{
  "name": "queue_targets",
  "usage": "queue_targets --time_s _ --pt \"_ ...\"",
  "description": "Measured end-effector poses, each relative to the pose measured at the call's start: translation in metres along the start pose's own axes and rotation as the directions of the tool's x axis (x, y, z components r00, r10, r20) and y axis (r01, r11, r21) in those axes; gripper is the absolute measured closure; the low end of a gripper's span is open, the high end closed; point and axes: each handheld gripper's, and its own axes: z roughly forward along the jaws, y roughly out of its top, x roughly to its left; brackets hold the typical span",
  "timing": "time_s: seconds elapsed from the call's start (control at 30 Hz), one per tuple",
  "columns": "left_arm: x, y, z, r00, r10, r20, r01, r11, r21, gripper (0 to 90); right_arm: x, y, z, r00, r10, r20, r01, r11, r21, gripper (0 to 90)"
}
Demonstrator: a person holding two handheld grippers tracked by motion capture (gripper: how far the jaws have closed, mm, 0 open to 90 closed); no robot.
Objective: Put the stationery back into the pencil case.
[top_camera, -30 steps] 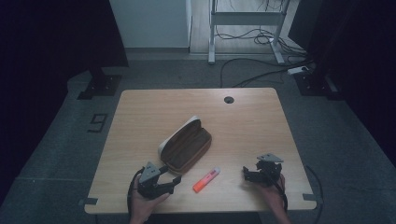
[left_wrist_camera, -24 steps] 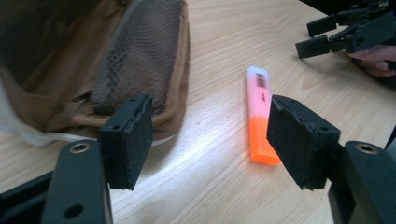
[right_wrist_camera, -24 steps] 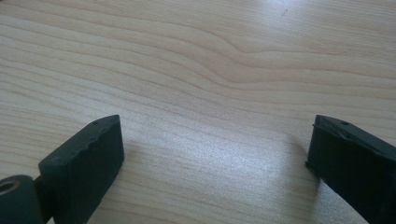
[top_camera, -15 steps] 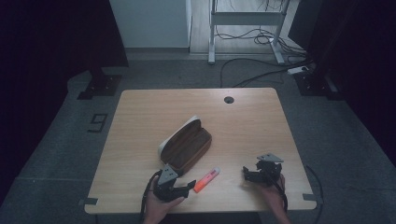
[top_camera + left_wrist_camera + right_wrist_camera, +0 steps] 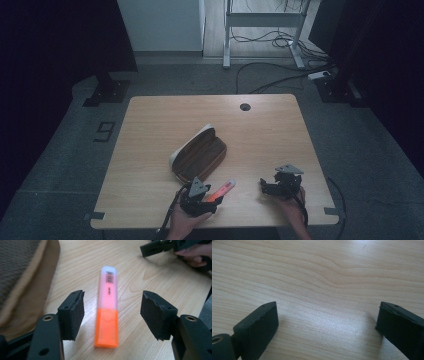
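An orange highlighter (image 5: 223,189) with a clear pink body and orange cap (image 5: 108,315) lies near the front edge of the wooden table (image 5: 165,115). My left gripper (image 5: 210,200) straddles its cap end. In the left gripper view the left gripper (image 5: 112,296) has the pen between its jaws, which have just been closing, and both pads (image 5: 75,312) stand clear of it. An open brown case (image 5: 200,152) with a pale lining (image 5: 22,270) lies just behind. My right gripper (image 5: 267,186) rests at the front right, its jaws (image 5: 327,315) wide open over bare wood.
A cable hole (image 5: 244,106) sits near the table's far edge. Beyond the table are a desk frame (image 5: 260,20), cables and a power strip (image 5: 320,75) on the grey floor. A "9" marker (image 5: 104,131) lies on the floor at the left.
My left gripper has moved right along the front edge and a little down, until its jaws stand either side of the highlighter. The right gripper and the case have kept still.
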Motion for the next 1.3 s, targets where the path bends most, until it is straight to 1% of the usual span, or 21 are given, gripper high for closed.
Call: queue_targets --time_s 0.13,0.17,0.2,0.23,0.3,0.4,0.53,0.63,0.67,0.7,0.77,0.8,0.83,1.03,1.13,1.17,1.3 --pt "0.000 -0.001 0.005 0.9999 0.005 -0.016 -0.005 0.9998 0.020 37.4 0.000 0.000 0.000 1.0000 0.000 0.000 0.000 1.0000 0.000 3.6" --pt "0.000 -0.001 0.008 0.9996 0.007 -0.026 -0.006 0.9995 0.030 38.3 0.000 0.000 0.000 1.0000 0.000 0.000 0.000 1.0000 0.000 3.6" --pt "0.000 -0.001 0.008 0.9996 0.007 -0.026 -0.006 0.9995 0.030 38.8 0.000 0.000 0.000 1.0000 0.000 0.000 0.000 1.0000 0.000 3.6" --pt "0.000 -0.001 0.011 0.9993 0.003 -0.038 -0.002 0.9993 0.038 39.4 0.000 0.000 0.000 1.0000 0.000 -0.001 0.000 1.0000 -0.001 3.6" --pt "0.000 -0.001 0.012 0.9991 0.004 -0.042 -0.002 0.9992 0.040 39.9 0.000 0.000 0.000 1.0000 -0.001 0.000 0.001 1.0000 0.000 3.6" --pt "-0.001 -0.002 0.016 0.9985 0.006 -0.054 -0.003 0.9982 0.060 43.5 0.000 0.000 0.000 1.0000 0.000 0.000 0.000 1.0000 0.000 3.6" --pt "-0.002 -0.003 0.019 0.9984 0.011 -0.055 -0.008 0.9975 0.070 46.6 0.000 0.000 0.000 1.0000 0.000 0.000 0.000 1.0000 0.000 3.6" --pt "-0.005 -0.003 0.020 0.9967 0.030 -0.076 -0.025 0.9969 0.075 51.3 0.000 0.000 0.000 1.0000 0.000 0.001 0.000 1.0000 0.000 3.6" --pt "-0.005 -0.003 0.020 0.9967 0.030 -0.076 -0.025 0.9969 0.075 53.1 0.000 0.000 0.000 1.0000 0.000 0.001 0.000 1.0000 0.000 3.6" --pt "-0.006 -0.002 0.020 0.9957 0.038 -0.085 -0.032 0.9965 0.077 53.1 0.000 0.000 0.000 1.0000 0.000 0.001 0.000 1.0000 0.000 3.6" --pt "-0.007 -0.002 0.021 0.9925 0.060 -0.106 -0.052 0.9954 0.081 57.8 0.000 0.000 0.000 1.0000 0.000 0.001 0.000 1.0000 0.000 3.6" --pt "-0.008 -0.002 0.021 0.9913 0.073 -0.110 -0.064 0.9945 0.083 60.7 0.000 0.000 0.000 1.0000 0.000 0.001 0.000 1.0000 0.000 3.6" --pt "-0.010 -0.002 0.022 0.9917 0.080 -0.101 -0.072 0.9940 0.082 65.8 0.000 0.000 0.000 1.0000 0.000 0.001 0.000 1.0000 -0.001 3.6" --pt "-0.010 -0.002 0.022 0.9925 0.082 -0.091 -0.074 0.9940 0.080 67.0 0.000 0.000 0.000 1.0000 0.000 0.000 0.000 1.0000 -0.001 3.6" --pt "-0.009 -0.002 0.021 0.9956 0.066 -0.067 -0.061 0.9953 0.076 67.1 0.000 0.000 0.000 1.0000 0.000 0.001 0.000 1.0000 -0.001 3.6" --pt "-0.009 -0.002 0.021 0.9956 0.066 -0.067 -0.061 0.9953 0.076 67.1 0.000 0.000 0.000 1.0000 0.000 0.001 0.000 1.0000 0.000 3.6" --pt "-0.005 -0.002 0.018 0.9979 0.043 -0.047 -0.041 0.9981 0.047 67.2 0.000 0.000 0.000 1.0000 0.001 0.000 -0.001 1.0000 -0.002 3.6"
